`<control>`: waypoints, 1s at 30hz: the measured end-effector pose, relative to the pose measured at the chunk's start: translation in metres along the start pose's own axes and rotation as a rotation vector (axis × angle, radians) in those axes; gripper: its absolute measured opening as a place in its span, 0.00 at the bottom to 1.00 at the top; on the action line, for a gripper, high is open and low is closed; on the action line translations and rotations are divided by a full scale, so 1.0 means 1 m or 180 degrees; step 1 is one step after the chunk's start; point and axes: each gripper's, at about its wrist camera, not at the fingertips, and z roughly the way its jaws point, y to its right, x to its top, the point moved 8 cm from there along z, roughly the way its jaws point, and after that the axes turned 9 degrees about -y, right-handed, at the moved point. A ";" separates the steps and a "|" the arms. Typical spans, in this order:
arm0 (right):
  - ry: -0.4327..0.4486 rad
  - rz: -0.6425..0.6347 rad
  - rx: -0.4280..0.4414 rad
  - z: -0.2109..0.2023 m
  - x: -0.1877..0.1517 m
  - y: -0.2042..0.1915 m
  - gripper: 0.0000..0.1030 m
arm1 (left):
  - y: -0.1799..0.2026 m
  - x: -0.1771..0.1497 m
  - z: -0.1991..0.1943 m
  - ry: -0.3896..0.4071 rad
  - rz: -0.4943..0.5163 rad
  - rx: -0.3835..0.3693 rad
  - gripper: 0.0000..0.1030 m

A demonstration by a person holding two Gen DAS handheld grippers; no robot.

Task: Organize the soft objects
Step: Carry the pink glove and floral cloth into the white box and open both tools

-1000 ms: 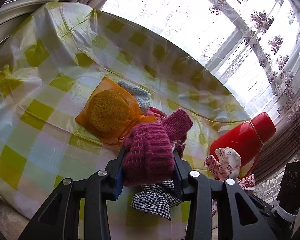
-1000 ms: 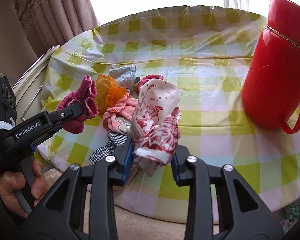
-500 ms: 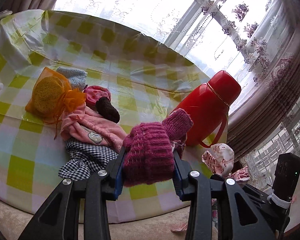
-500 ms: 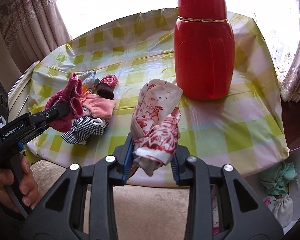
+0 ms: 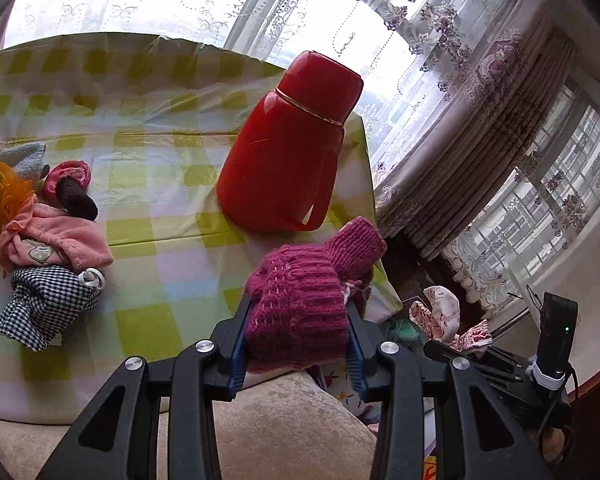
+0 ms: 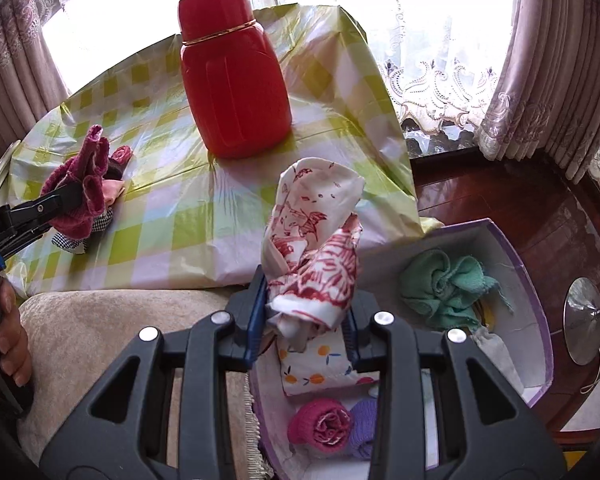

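Observation:
My left gripper [image 5: 298, 344] is shut on a magenta knitted piece [image 5: 300, 300], held over the table's near right corner. In the right wrist view that same knit [image 6: 80, 196] hangs from the left gripper [image 6: 70, 200] at the left. My right gripper [image 6: 304, 320] is shut on a white cloth with red print [image 6: 314, 240], above the near end of a purple-edged box [image 6: 534, 292]. The box holds a green cloth [image 6: 440, 284], a rolled pink sock [image 6: 322, 426] and other soft pieces. A pile of pink and checked cloths [image 5: 48, 272] lies on the table at the left.
A red flask [image 5: 288, 148] stands on the yellow-checked tablecloth [image 5: 160, 184] near its right edge. A beige cushion [image 6: 120, 332] lies below the table's front edge. Curtains and windows run behind. A metal stand base [image 6: 584, 326] sits on the dark floor right of the box.
Both grippers have swung to the right with their cloths still held. The pile has slid to the left of view, and the box on the floor has come under the right gripper.

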 end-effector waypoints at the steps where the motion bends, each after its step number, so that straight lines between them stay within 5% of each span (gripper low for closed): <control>1: -0.0041 0.0038 -0.0041 0.000 -0.006 0.009 0.35 | 0.009 -0.001 0.004 -0.0042 0.0050 -0.0037 0.40; 19: -0.0450 0.0740 -0.0523 -0.007 -0.089 0.133 0.39 | 0.127 -0.040 0.052 -0.0638 0.0762 -0.0491 0.40; 26: -0.0472 0.0841 -0.0647 -0.013 -0.096 0.151 0.69 | 0.160 -0.057 0.064 -0.0891 0.0897 -0.0724 0.48; 30: -0.0415 0.0951 -0.0666 -0.016 -0.093 0.158 0.71 | 0.160 -0.067 0.075 -0.1049 0.0916 -0.0737 0.57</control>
